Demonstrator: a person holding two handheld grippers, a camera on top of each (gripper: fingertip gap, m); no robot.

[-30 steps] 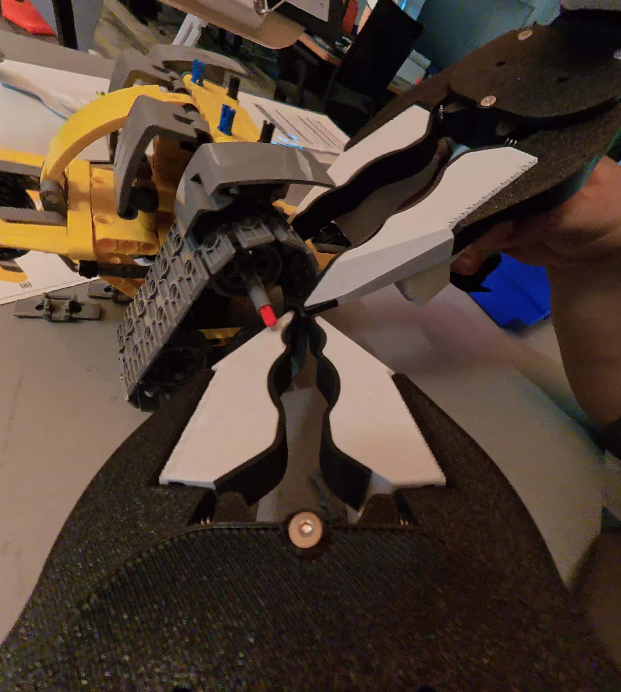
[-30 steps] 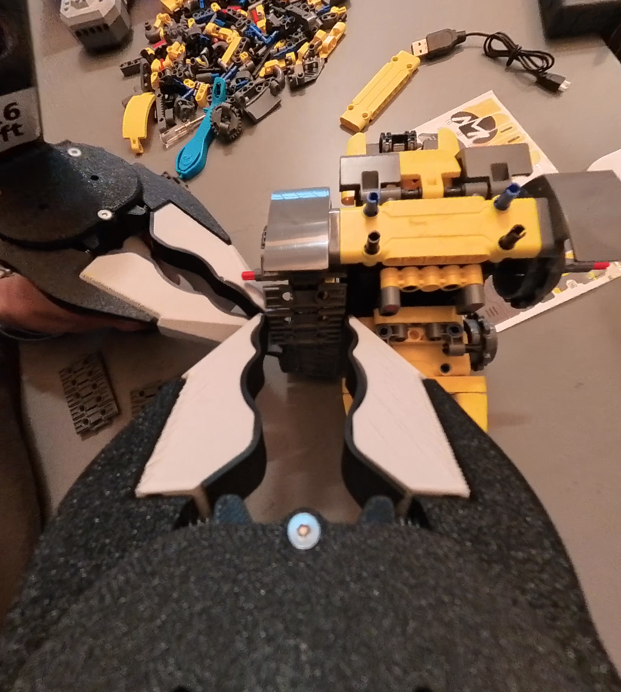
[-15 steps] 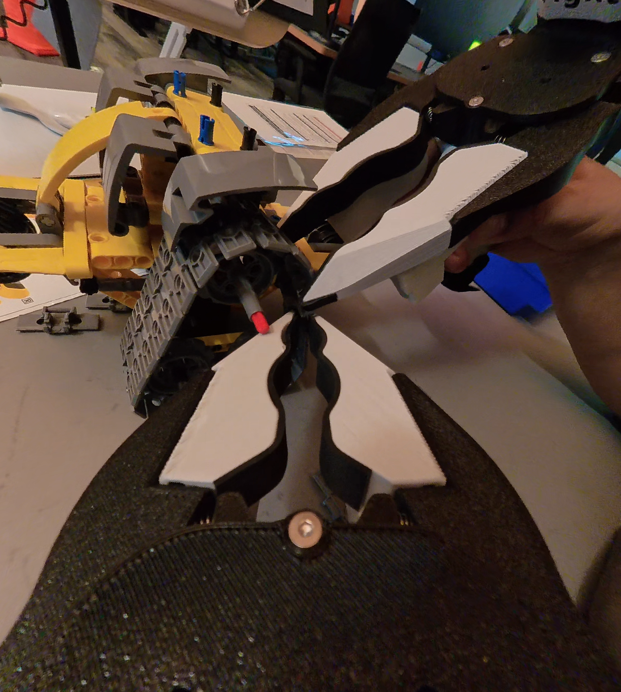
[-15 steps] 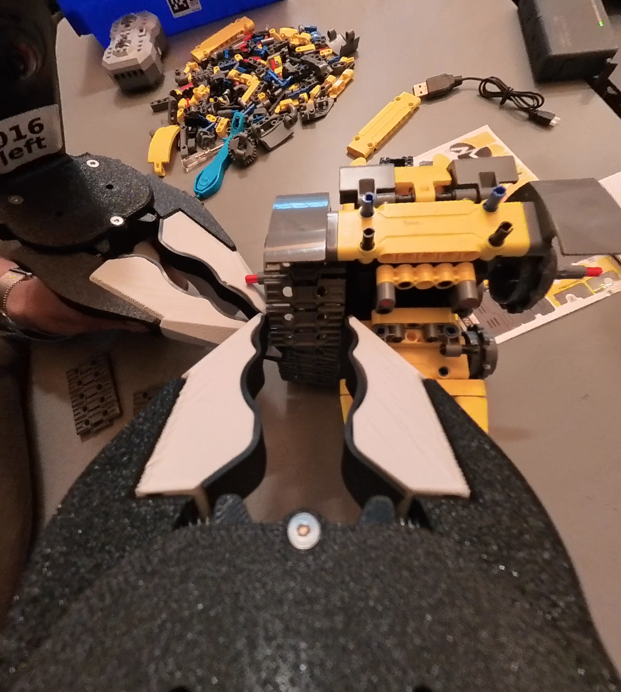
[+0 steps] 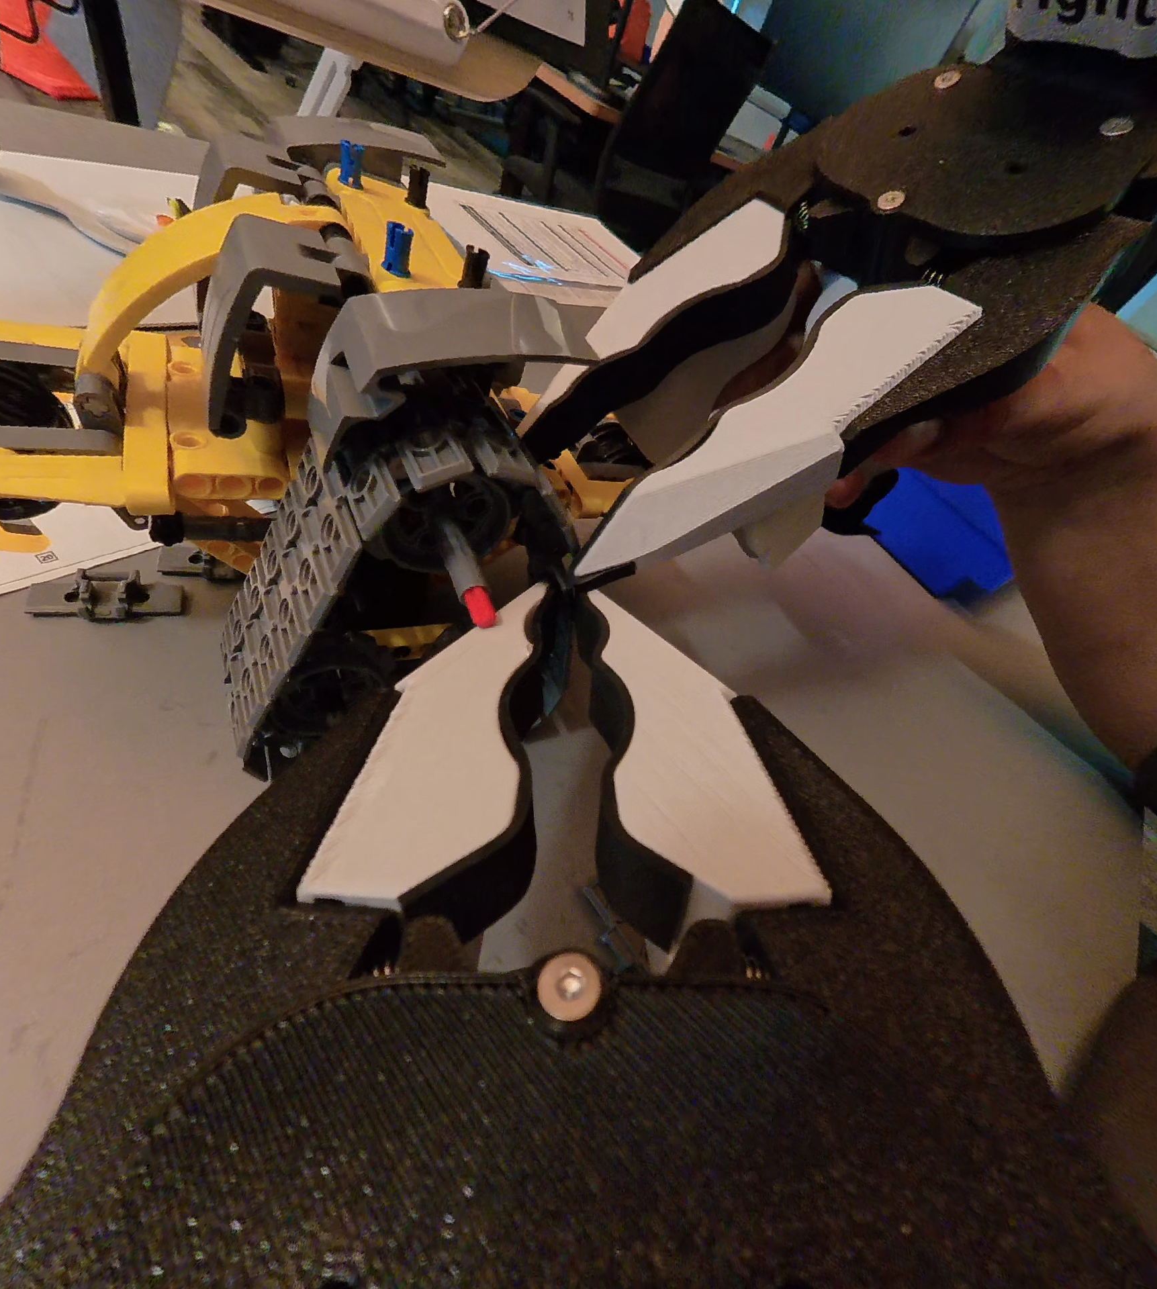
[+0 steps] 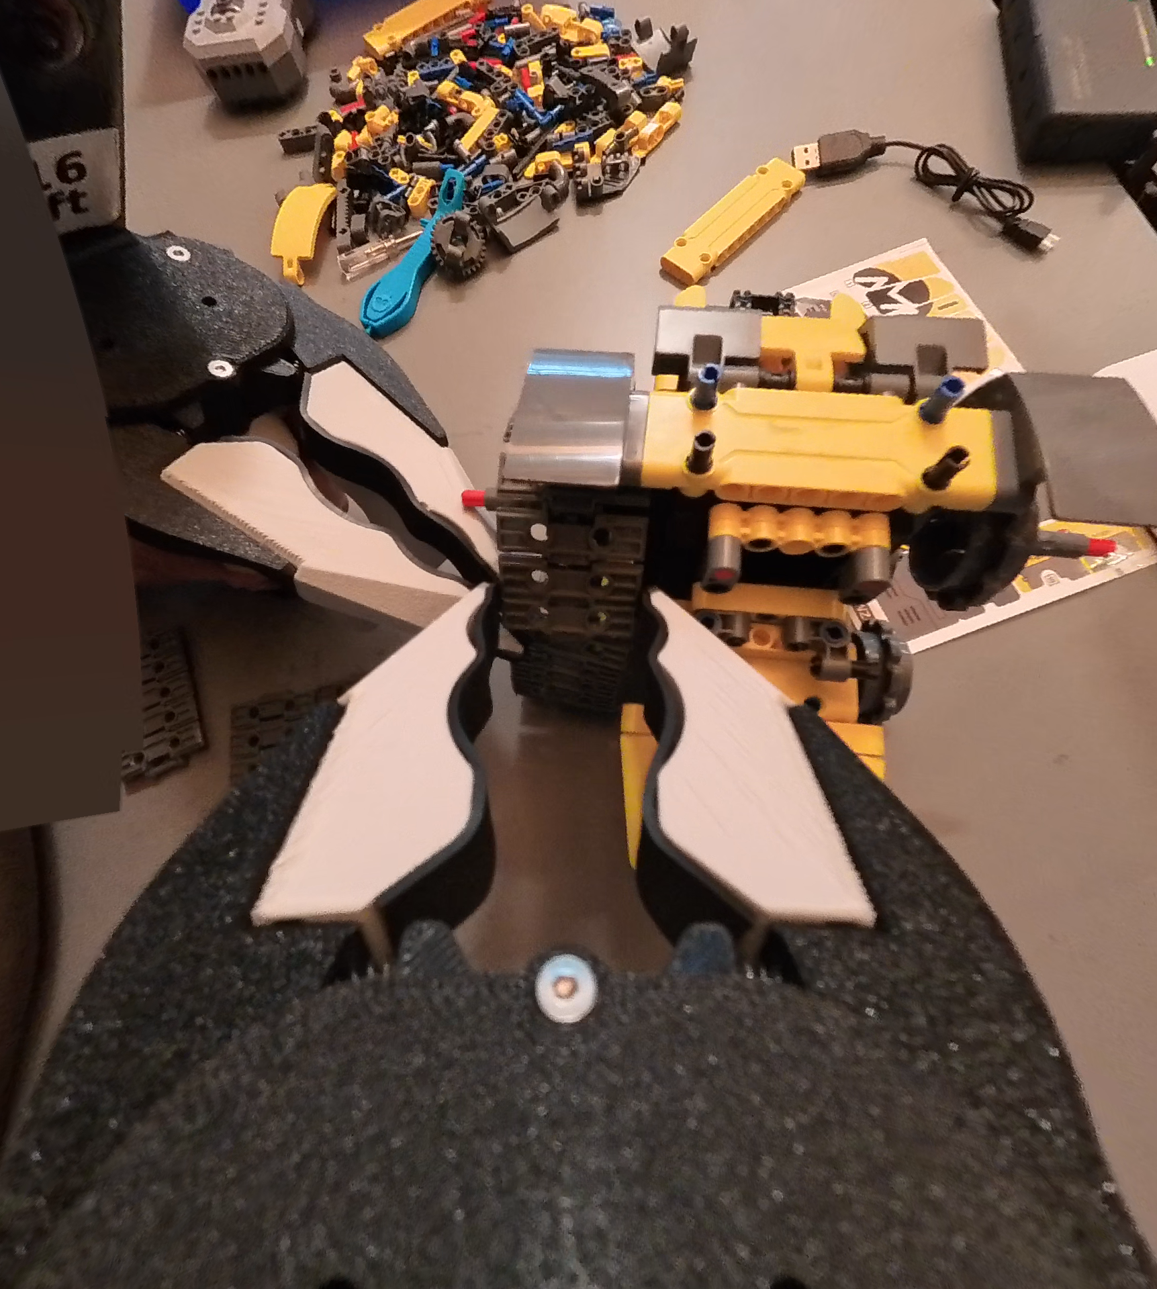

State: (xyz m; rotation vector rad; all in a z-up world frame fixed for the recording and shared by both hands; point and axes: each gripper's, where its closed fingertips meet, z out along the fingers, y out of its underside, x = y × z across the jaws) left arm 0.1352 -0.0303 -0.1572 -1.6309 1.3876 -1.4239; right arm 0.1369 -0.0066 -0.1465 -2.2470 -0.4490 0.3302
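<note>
A yellow and grey brick vehicle (image 6: 805,446) stands on the grey table (image 6: 1015,802), with a grey link track (image 6: 568,558) on its near-left wheel. My right gripper (image 6: 572,614) is shut on this track, one finger on each side. My left gripper (image 5: 561,593) is shut, with a thin dark piece (image 5: 551,669) between its pads that I cannot identify. Its tips sit at the track's edge, just below a red-tipped axle (image 5: 478,603). In the left wrist view the right gripper (image 5: 554,499) comes in from the upper right over the track (image 5: 289,572). The left gripper also shows in the right wrist view (image 6: 481,572).
A pile of loose small pieces (image 6: 492,118), a blue tool (image 6: 408,272), a yellow beam (image 6: 736,216), a USB cable (image 6: 945,167) and a grey motor block (image 6: 247,42) lie beyond the model. A printed sheet (image 6: 910,293) lies under it. Loose track links (image 6: 164,704) lie at the left. Left and right tips are no more than a few centimetres apart. Both grippers' tips are roughly 25 cm from the yellow beam (image 6: 736,216).
Both grippers keep their hold. The right wrist view has drawn back and tilted up, so more of the far table shows. The model has barely shifted.
</note>
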